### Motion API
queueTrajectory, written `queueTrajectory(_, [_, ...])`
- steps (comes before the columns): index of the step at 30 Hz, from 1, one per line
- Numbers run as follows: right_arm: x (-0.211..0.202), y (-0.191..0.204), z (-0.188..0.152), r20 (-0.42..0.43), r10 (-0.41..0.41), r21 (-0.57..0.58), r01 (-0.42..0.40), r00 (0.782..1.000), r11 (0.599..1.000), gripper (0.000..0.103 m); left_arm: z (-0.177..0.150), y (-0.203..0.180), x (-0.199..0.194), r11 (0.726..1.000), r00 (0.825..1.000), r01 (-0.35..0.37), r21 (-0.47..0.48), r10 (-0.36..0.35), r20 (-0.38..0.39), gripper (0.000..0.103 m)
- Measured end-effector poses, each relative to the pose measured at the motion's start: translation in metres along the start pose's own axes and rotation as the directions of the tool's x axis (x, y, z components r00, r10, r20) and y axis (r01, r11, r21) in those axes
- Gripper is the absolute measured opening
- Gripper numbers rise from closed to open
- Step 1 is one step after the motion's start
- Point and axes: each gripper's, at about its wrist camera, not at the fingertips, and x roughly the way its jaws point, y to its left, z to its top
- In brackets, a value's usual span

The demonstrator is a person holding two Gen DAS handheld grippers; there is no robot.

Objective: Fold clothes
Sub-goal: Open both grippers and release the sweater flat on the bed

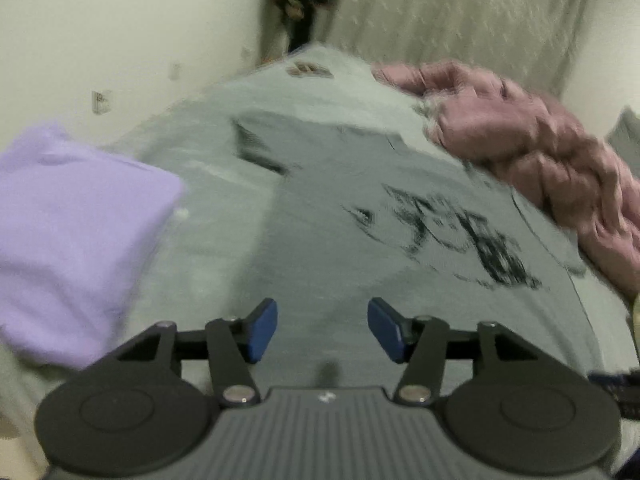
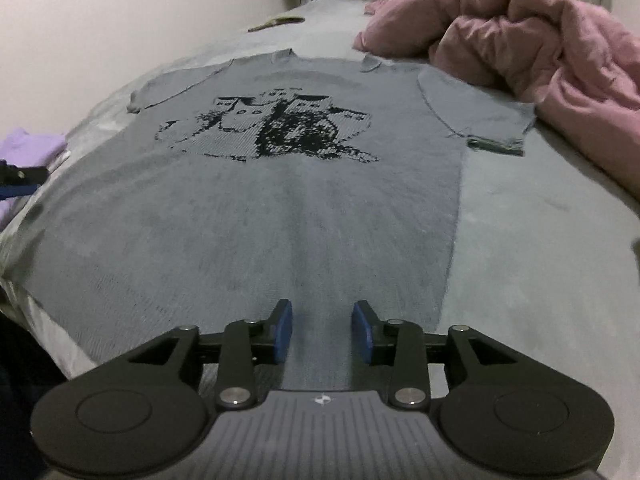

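Observation:
A grey T-shirt (image 2: 280, 208) with a black print lies flat, front up, on the bed, collar at the far end and both sleeves spread. My right gripper (image 2: 322, 330) is open and empty, just above the shirt's near hem. My left gripper (image 1: 322, 328) is open and empty over the shirt's left side (image 1: 320, 216); that view is blurred by motion. A piece of the left gripper (image 2: 20, 180) shows at the left edge of the right wrist view.
A folded lilac garment (image 1: 76, 240) lies left of the shirt, also seen in the right wrist view (image 2: 28, 144). A crumpled pink blanket (image 2: 532, 44) is heaped at the far right, touching the right sleeve. The grey bedsheet (image 2: 540, 264) extends right. A wall runs along the left.

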Motion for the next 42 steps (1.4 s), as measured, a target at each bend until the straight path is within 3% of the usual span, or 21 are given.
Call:
queueTrajectory(3, [0.008, -0.005, 0.012, -0.020, 0.006, -0.023, -0.006, 1.000, 1.000, 0.035, 0.014, -0.025, 0.020, 0.999, 0.998, 0.044, 0.029, -0.043, -0.049, 0.069])
queueTrajectory(6, [0.014, -0.012, 0.024, -0.044, 0.019, -0.027, -0.020, 0.999, 0.999, 0.035, 0.031, -0.045, 0.045, 0.996, 0.993, 0.077, 0.045, -0.072, -0.095, 0.070])
queueTrajectory(12, [0.031, -0.024, 0.048, -0.072, 0.046, -0.018, -0.047, 0.996, 0.999, 0.035, 0.045, -0.066, 0.098, 0.994, 0.993, 0.044, 0.100, -0.033, -0.113, 0.071])
queueTrajectory(15, [0.040, -0.027, 0.051, -0.063, 0.051, 0.002, -0.051, 0.997, 0.999, 0.038, 0.043, -0.071, 0.113, 0.991, 0.992, -0.030, 0.127, 0.045, -0.114, 0.071])
queueTrajectory(21, [0.037, -0.015, 0.046, -0.023, 0.011, 0.005, -0.011, 1.000, 1.000, 0.041, 0.042, -0.084, 0.112, 0.996, 0.990, 0.009, 0.090, 0.004, -0.142, 0.074])
queueTrajectory(28, [0.026, -0.012, 0.038, -0.004, 0.028, 0.032, -0.028, 1.000, 0.999, 0.041, 0.042, -0.093, 0.104, 0.989, 0.996, -0.038, 0.146, 0.049, -0.072, 0.076])
queueTrajectory(34, [0.017, -0.013, 0.024, -0.001, 0.026, 0.013, -0.026, 1.000, 1.000, 0.041, 0.038, -0.090, 0.121, 0.990, 0.992, -0.080, 0.119, 0.091, -0.087, 0.076])
queueTrajectory(42, [0.021, -0.020, 0.026, 0.006, 0.038, 0.059, -0.038, 0.999, 0.998, 0.041, 0.040, -0.096, 0.125, 0.986, 0.993, -0.066, 0.155, 0.080, -0.082, 0.076])
